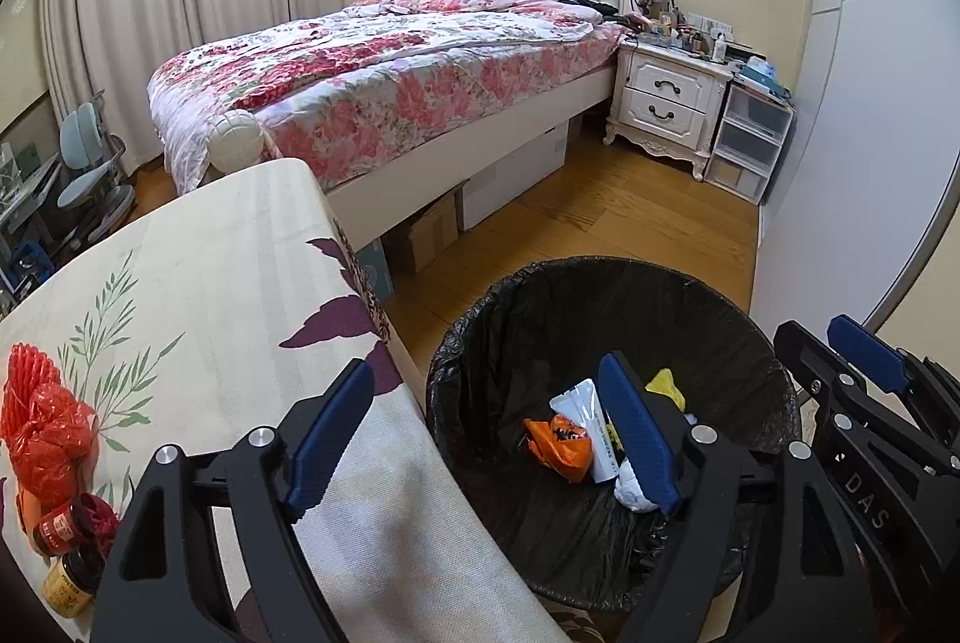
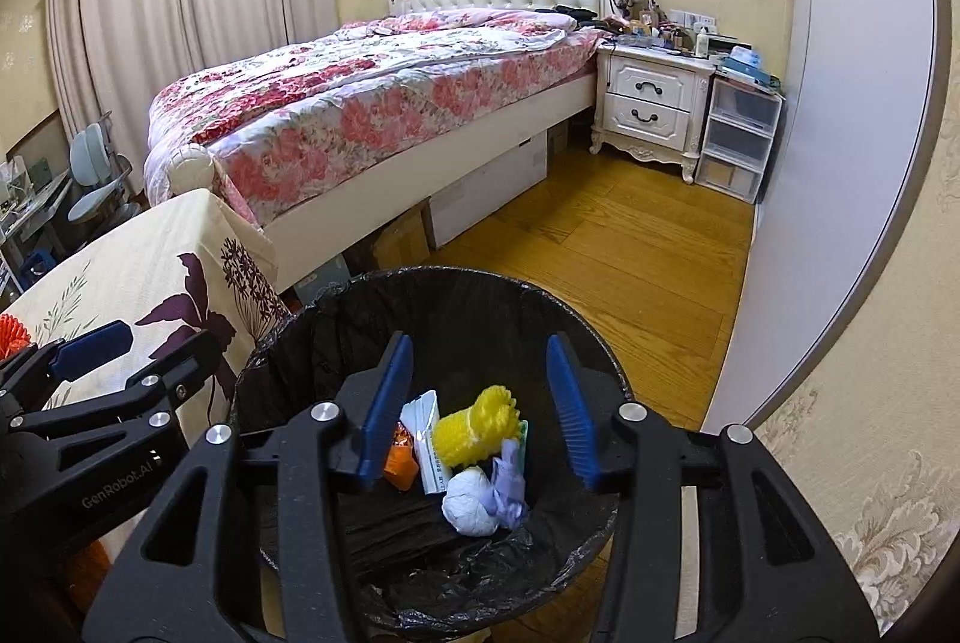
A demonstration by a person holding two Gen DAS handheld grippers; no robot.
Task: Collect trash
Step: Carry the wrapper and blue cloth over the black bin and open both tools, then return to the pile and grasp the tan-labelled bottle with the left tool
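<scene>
A bin with a black liner (image 1: 600, 274) (image 2: 420, 280) stands on the floor beside the cloth-covered table (image 1: 228, 295). Inside lie an orange wrapper (image 1: 558, 448), a white packet (image 2: 429, 442), a yellow foam net (image 2: 480, 427), a crumpled white ball (image 2: 474, 502) and a lilac scrap (image 2: 510, 475). My left gripper (image 1: 483, 373) is open and empty, spanning the table edge and the bin. My right gripper (image 2: 480, 343) hangs open over the bin mouth with nothing between its fingers. A red plastic bag (image 1: 42, 421) and two small jars (image 1: 69, 553) sit on the table at the left.
A bed with a floral quilt (image 1: 390, 85) fills the far side, with cardboard boxes (image 1: 432, 229) under it. A white nightstand (image 1: 666, 103) and plastic drawers (image 1: 750, 139) stand at the back right. A white wardrobe door (image 1: 852, 133) borders the wooden floor (image 1: 630, 217).
</scene>
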